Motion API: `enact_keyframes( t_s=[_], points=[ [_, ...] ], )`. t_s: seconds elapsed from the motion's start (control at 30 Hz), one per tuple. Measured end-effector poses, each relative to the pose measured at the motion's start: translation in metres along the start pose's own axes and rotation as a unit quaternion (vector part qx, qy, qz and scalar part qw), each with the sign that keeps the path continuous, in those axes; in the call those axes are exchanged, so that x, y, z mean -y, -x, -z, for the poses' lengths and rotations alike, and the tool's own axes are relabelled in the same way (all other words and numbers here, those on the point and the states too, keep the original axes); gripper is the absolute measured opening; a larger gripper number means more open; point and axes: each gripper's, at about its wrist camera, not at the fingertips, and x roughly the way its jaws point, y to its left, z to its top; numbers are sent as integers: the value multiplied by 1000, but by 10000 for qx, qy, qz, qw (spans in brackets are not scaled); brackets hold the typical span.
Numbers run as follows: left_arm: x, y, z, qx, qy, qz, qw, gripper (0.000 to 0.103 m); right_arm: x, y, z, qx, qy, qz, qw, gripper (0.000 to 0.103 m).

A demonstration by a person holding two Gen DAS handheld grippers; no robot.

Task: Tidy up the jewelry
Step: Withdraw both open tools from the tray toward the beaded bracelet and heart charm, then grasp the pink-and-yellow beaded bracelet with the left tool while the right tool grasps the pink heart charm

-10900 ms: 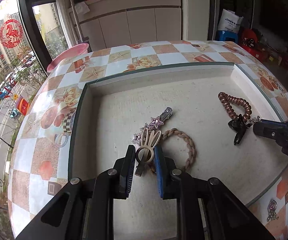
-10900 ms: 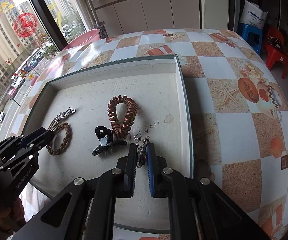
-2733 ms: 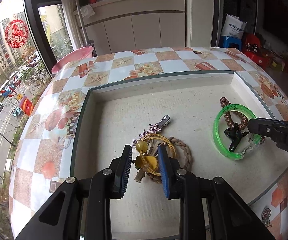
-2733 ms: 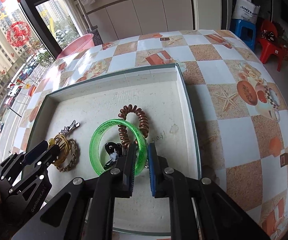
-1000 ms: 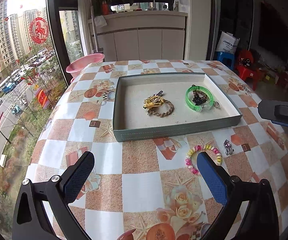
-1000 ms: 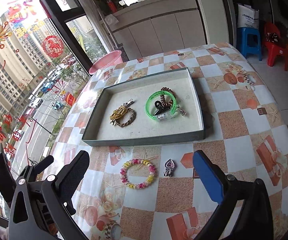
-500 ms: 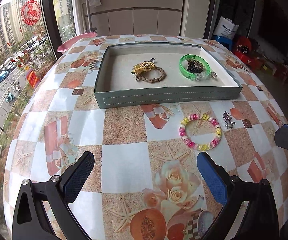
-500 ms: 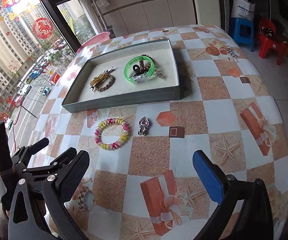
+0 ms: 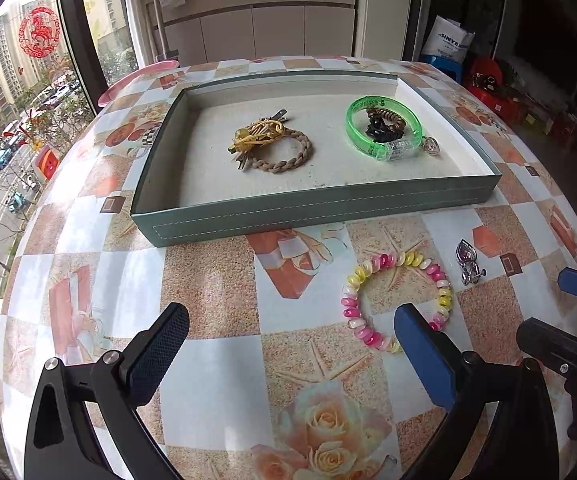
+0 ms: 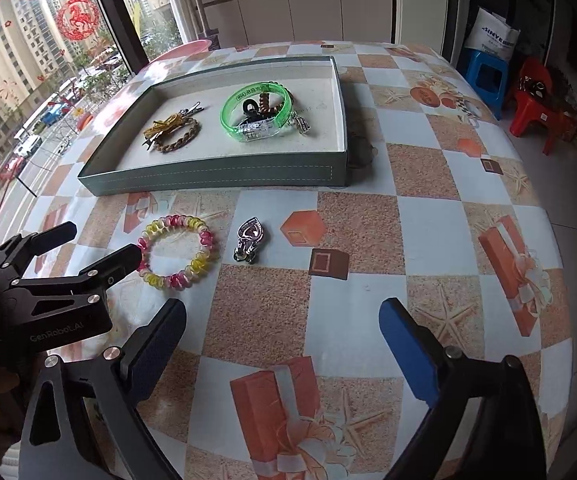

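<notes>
A grey-green tray point(image 9: 320, 208) point(image 10: 216, 176) holds a braided ring with yellow bands point(image 9: 272, 146) and a green bangle point(image 9: 384, 128) point(image 10: 256, 112) around a dark clip. In front of the tray, on the tablecloth, lie a pink and yellow spiral bracelet point(image 9: 398, 300) point(image 10: 178, 252) and a silver heart earring point(image 9: 468, 262) point(image 10: 248, 240). My left gripper point(image 9: 288, 340) is open, its right finger at the bracelet's near edge. My right gripper point(image 10: 282, 332) is open, its jaws closing with nothing between them, short of the earring.
The round table wears a checked cloth with roses and gift boxes. A pink basin point(image 9: 136, 76) sits at its far left edge. A blue stool point(image 10: 486, 76) and a red chair point(image 10: 536, 108) stand on the floor to the right.
Both grippers have sunk toward the table in front of the tray. The bracelet and earring now look larger and closer. The right jaws have narrowed a little.
</notes>
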Motion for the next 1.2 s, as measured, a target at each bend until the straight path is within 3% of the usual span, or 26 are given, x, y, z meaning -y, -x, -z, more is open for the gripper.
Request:
enact_keyframes(
  t_s=[0.13, 0.37, 0.53, 0.73, 0.93, 1.0, 1.1, 1.13, 1.2],
  points=[
    [4, -8, -2, -43, -72, -44, 10000, 103, -3, -10, 0, -66, 164, 56, 9998, 75],
    [7, -18, -6, -78, -168, -93, 9998, 98, -9, -20, -2, -48, 312, -30, 9995, 72],
    [11, -17, -10, -36, -249, 73, 9997, 76, -15, -29, -5, -60, 448, 1, 9990, 66],
    [16, -14, -9, -9, -374, 168, 9992, 59, -23, -35, -10, 22, 685, 170, 9975, 65],
    [12, -14, -10, -56, -310, 167, 9994, 59, -24, -42, -20, 78, 766, 228, 9968, 62],
    [13, -15, -11, -71, -352, 144, 9992, 59, -26, -44, -24, 99, 814, 220, 9964, 55],
    [14, -15, -11, -67, -403, 140, 9991, 59, -29, -44, -27, 131, 858, 186, 9961, 31],
    [13, -15, -11, -72, -396, 152, 9991, 59, -29, -44, -27, 134, 842, 170, 9962, 19],
    [12, -15, -12, -95, -348, 191, 9992, 59, -29, -43, -26, 134, 815, 172, 9964, 17]
  ],
)
